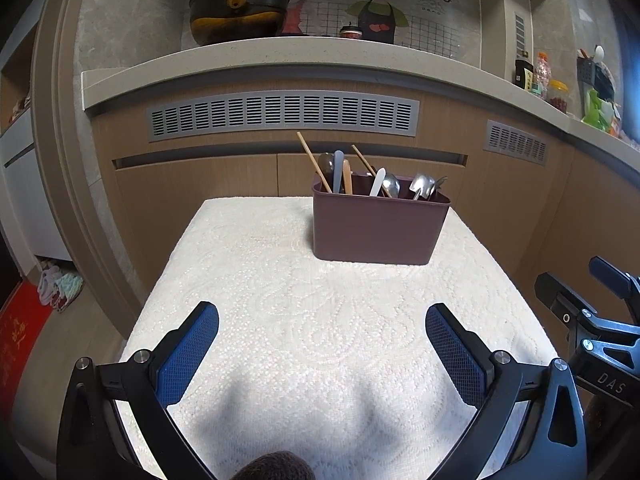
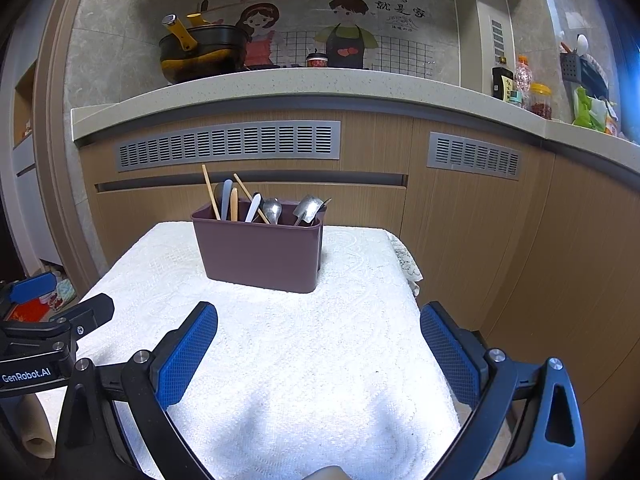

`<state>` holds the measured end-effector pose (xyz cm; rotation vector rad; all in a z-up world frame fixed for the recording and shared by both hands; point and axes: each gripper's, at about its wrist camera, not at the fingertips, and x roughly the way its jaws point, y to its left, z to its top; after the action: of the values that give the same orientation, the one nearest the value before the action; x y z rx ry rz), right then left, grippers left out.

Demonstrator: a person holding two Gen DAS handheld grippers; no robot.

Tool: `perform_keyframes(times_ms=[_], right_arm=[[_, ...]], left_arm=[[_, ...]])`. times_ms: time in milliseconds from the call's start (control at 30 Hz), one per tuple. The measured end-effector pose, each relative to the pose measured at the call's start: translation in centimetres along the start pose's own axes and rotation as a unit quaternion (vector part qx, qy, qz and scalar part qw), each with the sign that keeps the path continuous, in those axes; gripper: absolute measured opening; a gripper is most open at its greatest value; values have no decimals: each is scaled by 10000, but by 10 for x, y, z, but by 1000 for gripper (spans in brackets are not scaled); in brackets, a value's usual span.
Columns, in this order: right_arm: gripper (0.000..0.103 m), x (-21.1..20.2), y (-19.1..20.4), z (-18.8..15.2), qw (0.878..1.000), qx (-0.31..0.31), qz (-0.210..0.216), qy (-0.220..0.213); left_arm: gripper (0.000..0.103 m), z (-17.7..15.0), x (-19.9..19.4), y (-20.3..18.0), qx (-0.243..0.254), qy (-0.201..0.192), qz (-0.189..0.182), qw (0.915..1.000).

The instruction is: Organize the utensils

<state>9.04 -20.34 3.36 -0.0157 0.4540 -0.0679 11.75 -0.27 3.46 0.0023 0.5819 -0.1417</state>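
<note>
A maroon plastic utensil holder [image 1: 378,228] [image 2: 260,250] stands at the far end of a small table under a white textured cloth [image 1: 304,320] [image 2: 304,360]. It holds chopsticks [image 1: 314,162] [image 2: 211,192], metal spoons [image 1: 391,186] [image 2: 273,210], a metal fork or scoop [image 1: 424,186] [image 2: 308,208] and pale-handled utensils [image 1: 338,172] [image 2: 227,200]. My left gripper [image 1: 322,320] is open and empty above the near cloth. My right gripper [image 2: 319,320] is open and empty, well short of the holder. Each gripper shows at the edge of the other's view [image 1: 592,312] [image 2: 48,320].
Wooden kitchen cabinets with grey vents [image 1: 280,114] [image 2: 228,144] stand behind the table under a stone counter [image 1: 280,54]. A black and yellow pot [image 1: 238,14] [image 2: 200,50], jars and bottles [image 1: 536,74] [image 2: 520,84] sit on the counter. Slippers [image 1: 60,286] lie on the floor at left.
</note>
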Motion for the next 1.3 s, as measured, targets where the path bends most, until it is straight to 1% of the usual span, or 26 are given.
perform_keyframes(times_ms=[933,1300], right_arm=[[101,1,-3,-1,10000,-3,28,30],[102,0,-4,-2,10000,4,37,43]], left_arm=[[103,-2,-2,-4,54,39,-35,10000],[103,-3,-2,-1,38,21,9,10000]])
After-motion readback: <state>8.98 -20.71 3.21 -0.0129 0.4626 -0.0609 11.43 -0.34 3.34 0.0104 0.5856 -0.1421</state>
